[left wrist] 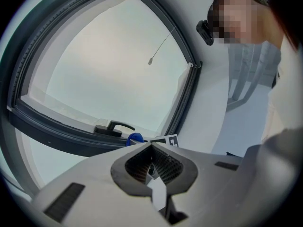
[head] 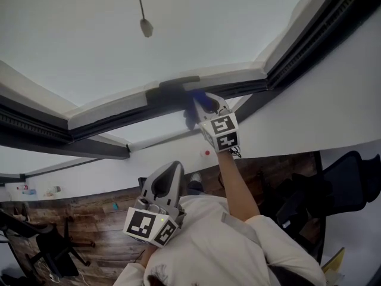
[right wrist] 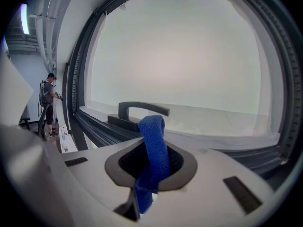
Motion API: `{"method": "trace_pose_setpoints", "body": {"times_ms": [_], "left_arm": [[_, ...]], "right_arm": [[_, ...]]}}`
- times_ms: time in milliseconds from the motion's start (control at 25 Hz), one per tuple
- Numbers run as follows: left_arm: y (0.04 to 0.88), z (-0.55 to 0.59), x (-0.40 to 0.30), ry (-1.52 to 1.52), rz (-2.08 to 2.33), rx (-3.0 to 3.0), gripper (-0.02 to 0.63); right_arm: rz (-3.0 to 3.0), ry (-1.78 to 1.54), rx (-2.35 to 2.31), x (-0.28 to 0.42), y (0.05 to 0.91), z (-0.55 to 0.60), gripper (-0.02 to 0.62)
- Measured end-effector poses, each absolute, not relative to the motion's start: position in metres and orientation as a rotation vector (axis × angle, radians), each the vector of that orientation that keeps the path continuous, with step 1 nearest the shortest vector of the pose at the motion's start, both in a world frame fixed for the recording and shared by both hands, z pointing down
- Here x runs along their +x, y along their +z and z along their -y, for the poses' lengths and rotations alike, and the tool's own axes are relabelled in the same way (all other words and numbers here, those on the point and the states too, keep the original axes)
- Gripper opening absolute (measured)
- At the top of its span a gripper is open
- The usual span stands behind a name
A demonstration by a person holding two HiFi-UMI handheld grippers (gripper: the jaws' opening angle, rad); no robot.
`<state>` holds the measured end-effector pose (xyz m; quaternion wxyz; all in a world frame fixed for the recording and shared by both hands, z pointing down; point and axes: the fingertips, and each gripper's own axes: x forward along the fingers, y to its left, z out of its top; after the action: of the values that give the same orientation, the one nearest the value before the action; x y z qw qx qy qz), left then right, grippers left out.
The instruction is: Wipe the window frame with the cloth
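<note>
My right gripper [head: 209,107] is raised to the dark window frame [head: 113,121], shut on a blue cloth [head: 201,103] just right of the black window handle [head: 174,87]. In the right gripper view the blue cloth [right wrist: 153,150] sticks up from between the closed jaws, with the handle [right wrist: 137,111] and frame [right wrist: 102,131] close behind it. My left gripper [head: 168,180] hangs lower, near the person's chest, shut with nothing held. In the left gripper view its jaws [left wrist: 152,158] are together, and beyond them the handle [left wrist: 113,127], the cloth [left wrist: 135,138] and the frame [left wrist: 52,136] show.
A white wall [head: 321,112] runs right of the window. A pull cord [head: 143,14] hangs in front of the glass. Below lie a wooden floor [head: 89,231] and black office chairs [head: 342,189]. Another person [right wrist: 47,103] stands far off at the left.
</note>
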<state>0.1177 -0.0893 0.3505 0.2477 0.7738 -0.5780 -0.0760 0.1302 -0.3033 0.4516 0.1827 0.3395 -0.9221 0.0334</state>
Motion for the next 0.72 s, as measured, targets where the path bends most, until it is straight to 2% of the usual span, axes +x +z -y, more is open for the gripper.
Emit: {"method": "trace_pose_setpoints", "body": {"times_ms": [720], "left_arm": [[0.345,0.109,0.166,-0.222,1.575,2.143,0.005]], "right_arm": [[2.617,0.089,0.951,0.178,0.451,0.328,0.052]]}}
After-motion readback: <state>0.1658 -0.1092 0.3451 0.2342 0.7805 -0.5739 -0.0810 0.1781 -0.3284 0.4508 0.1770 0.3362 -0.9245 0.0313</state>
